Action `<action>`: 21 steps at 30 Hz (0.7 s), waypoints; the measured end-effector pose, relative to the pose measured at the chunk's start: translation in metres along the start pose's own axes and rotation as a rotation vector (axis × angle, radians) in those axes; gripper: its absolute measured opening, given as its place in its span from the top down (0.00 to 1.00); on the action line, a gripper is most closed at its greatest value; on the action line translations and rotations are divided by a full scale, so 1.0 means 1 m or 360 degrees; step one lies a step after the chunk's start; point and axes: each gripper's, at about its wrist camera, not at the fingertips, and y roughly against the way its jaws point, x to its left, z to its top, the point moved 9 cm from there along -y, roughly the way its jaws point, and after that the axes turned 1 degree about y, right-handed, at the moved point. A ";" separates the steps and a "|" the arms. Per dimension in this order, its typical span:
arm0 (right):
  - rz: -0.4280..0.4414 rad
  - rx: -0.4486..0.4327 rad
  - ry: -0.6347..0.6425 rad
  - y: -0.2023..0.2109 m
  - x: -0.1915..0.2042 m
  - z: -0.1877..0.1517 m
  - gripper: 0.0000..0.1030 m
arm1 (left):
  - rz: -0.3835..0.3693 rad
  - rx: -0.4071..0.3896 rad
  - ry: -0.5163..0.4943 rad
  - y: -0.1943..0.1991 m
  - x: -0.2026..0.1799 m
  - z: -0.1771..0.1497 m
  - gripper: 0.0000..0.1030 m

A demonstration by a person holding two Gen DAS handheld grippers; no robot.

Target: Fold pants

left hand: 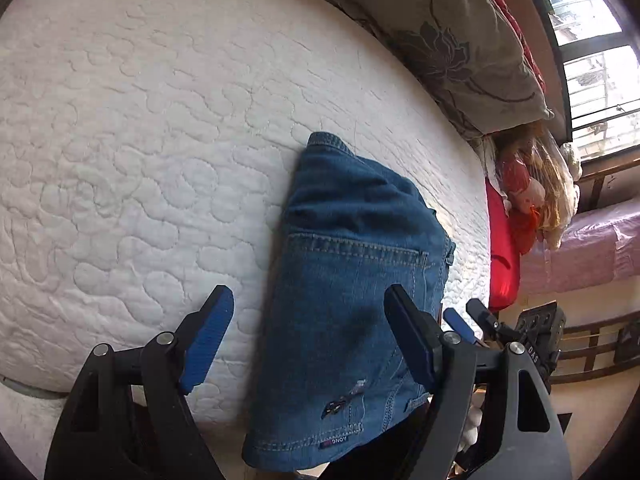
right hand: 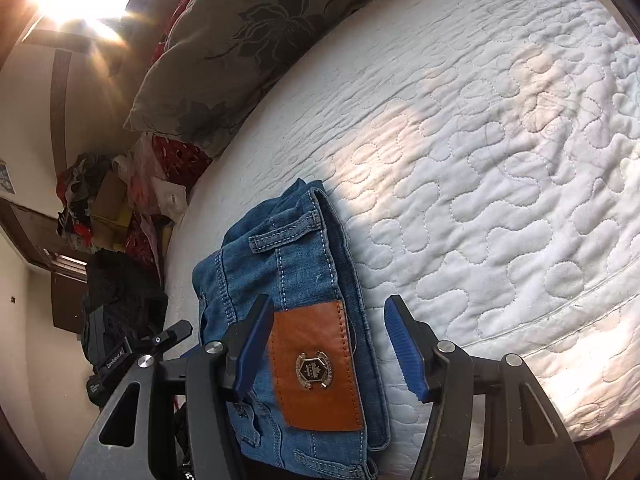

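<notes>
Pants: blue denim, already folded into a compact stack, lying near the front edge of the bed, on the white quilted mattress.
Pants, right view: waistband end nearest the camera, belt loops and layered folded edges showing on the right side of the stack.
Progress: looks near done; legs seem tucked under or inside, bundle is roughly rectangular. My guess is only a last squaring or pat-down is left, if anything.
Left tongs: jaws wide apart, one pad over the mattress, the other over the denim; nothing clamped.
Right tongs: jaws apart, straddling the waistband patch, pads not pressing on the cloth; no grip that I can see.
Leather patch: tan-orange, stitched to the waistband, metal crest badge in the middle; badge lettering too small to read.
Woven tag: small tab at the hem, seen upside down, reads like "DNOY" with red letters beside it; not sure.
Other writing: white print on the other gripper's body at left of the right view, blurred, not readable for certain.
Pillow: grey floral, at the far edge of the bed, well apart from the pants.
</notes>
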 end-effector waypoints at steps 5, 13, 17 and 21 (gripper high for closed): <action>0.0027 0.0145 0.0534 -0.021 0.101 0.031 0.31 | -0.0046 0.0049 0.0012 -0.004 0.004 -0.048 0.24; -0.0299 0.0711 0.1355 -0.154 0.194 -0.014 0.31 | -0.0149 0.0186 0.0095 -0.030 0.012 -0.090 0.24; -0.0555 0.0908 0.1705 -0.182 0.180 -0.046 0.66 | -0.0192 0.0182 0.0116 -0.029 0.009 -0.094 0.24; -0.0551 0.0804 0.1734 -0.174 0.183 -0.031 0.79 | -0.0161 0.0139 0.0032 -0.031 0.003 -0.104 0.29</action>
